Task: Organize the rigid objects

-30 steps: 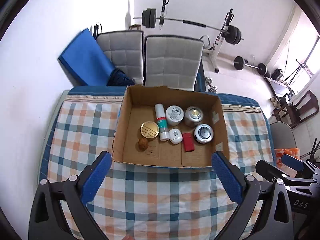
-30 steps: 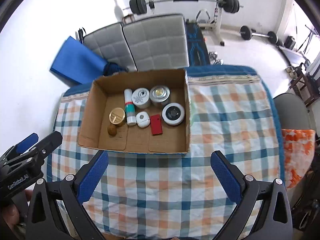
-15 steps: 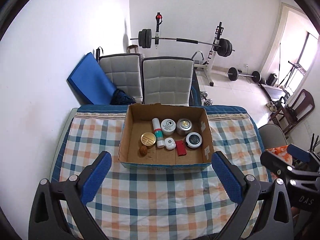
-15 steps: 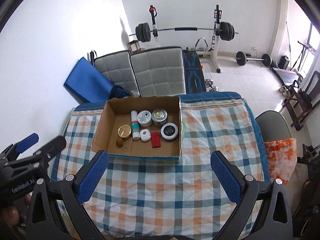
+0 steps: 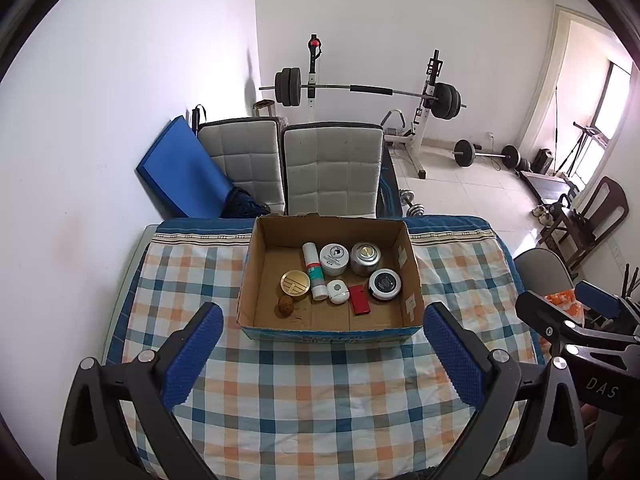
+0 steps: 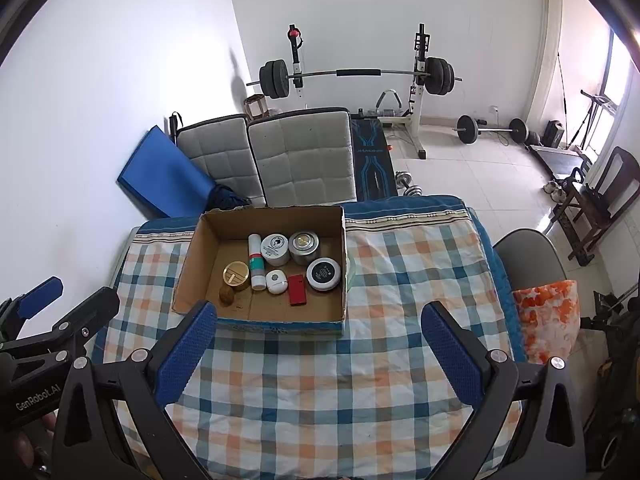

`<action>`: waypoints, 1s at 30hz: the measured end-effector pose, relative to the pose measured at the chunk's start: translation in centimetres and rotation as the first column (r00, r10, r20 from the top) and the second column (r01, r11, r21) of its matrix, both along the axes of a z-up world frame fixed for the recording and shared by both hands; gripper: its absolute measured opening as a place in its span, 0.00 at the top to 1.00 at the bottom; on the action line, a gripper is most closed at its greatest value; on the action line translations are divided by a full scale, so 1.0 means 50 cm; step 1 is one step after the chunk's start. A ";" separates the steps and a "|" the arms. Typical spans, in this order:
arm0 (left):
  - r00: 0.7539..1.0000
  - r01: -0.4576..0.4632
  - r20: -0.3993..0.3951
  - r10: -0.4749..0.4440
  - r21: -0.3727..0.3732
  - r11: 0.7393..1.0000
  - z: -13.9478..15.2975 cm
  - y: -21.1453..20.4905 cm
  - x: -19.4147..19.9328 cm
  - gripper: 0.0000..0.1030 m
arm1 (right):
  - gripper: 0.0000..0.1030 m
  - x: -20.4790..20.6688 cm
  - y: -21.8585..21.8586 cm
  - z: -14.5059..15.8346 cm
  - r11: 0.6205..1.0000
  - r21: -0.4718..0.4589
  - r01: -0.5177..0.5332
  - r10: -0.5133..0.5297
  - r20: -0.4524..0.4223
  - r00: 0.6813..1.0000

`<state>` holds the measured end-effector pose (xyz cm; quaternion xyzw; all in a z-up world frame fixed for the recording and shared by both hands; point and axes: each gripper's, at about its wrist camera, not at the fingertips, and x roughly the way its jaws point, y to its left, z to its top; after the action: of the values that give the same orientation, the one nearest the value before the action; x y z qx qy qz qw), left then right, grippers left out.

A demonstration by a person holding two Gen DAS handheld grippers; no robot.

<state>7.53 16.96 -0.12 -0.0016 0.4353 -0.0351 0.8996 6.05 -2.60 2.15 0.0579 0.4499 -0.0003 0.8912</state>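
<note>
Blue mat (image 5: 182, 174) is seen leaned against the left wall, beside two grey padded chairs (image 5: 332, 168) set behind the table. Table is covered by a checked cloth (image 5: 320, 392); a cardboard box (image 5: 246, 280) is placed on it toward the far edge, open at the top. Inside the box, noted left to right: a small brown nut-like object (image 5: 285, 305), a gold round tin (image 5: 295, 285), a white tube with red and green bands (image 5: 313, 271) lying flat, a white jar (image 5: 334, 258) with a white oval piece (image 5: 338, 291) in front of it, a red flat case (image 5: 359, 299), a silver tin (image 5: 365, 257), and a black-lidded round tin (image 5: 384, 284) nearest the right wall. A barbell on a rack (image 5: 368, 90) and loose weights are seen on the floor beyond. Left gripper (image 5: 320, 354) is held above the near cloth, fingers spread wide, nothing between them. Right gripper (image 6: 318, 350) is likewise released and empty, well apart from the box. Nothing is found between either gripper and the box. An orange-patterned cloth (image 6: 546, 320) is draped at the far right.
</note>
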 end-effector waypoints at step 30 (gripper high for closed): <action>1.000 0.014 0.015 -0.014 0.000 1.000 -0.001 0.001 0.023 0.00 | 0.00 -0.016 -0.025 0.015 0.998 -0.047 0.034 -0.033 0.027 0.999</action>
<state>8.69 16.99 -0.17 0.0015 0.4285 -0.0415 0.9026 5.24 -3.87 2.90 0.0443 0.4370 -0.0250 0.8980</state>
